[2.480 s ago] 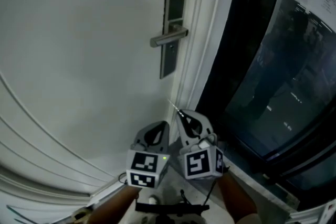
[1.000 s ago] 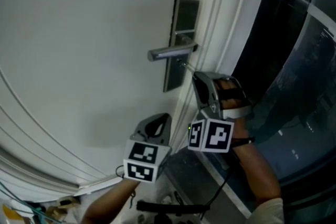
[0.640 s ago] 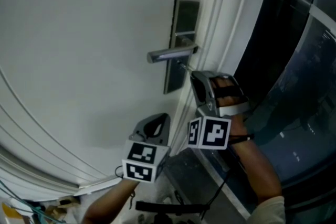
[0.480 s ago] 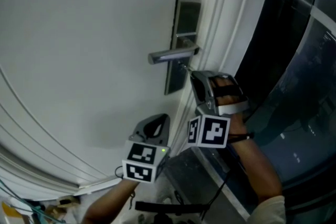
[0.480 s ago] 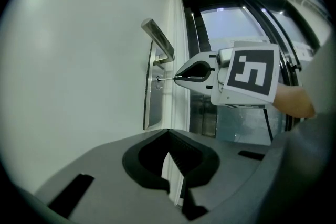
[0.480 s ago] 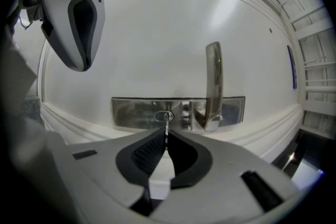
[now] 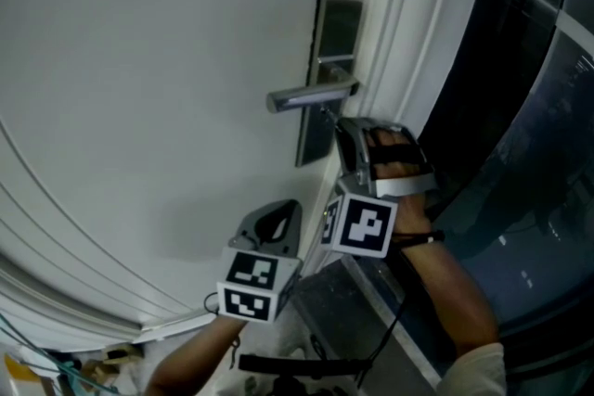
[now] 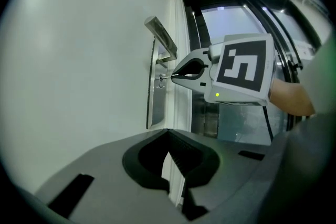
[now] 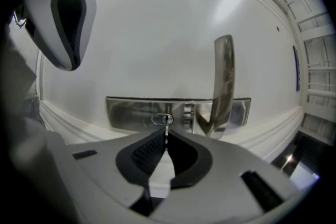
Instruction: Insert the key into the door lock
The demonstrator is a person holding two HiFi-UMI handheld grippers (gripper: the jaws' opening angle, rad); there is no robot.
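A plain white door carries a tall brushed-metal lock plate near its right edge, just beside the white moulded door frame. A silver lever handle juts from the plate, pointing left. Just below the lever, an oval keyhole sits in the plate. Curved raised mouldings cross the door's lower left.

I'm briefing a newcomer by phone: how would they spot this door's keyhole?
Find the white door, then the tall brushed-metal plate near its right edge. Just below the silver lever handle on that plate is the small oval keyhole: flush, unlike the jutting handle.
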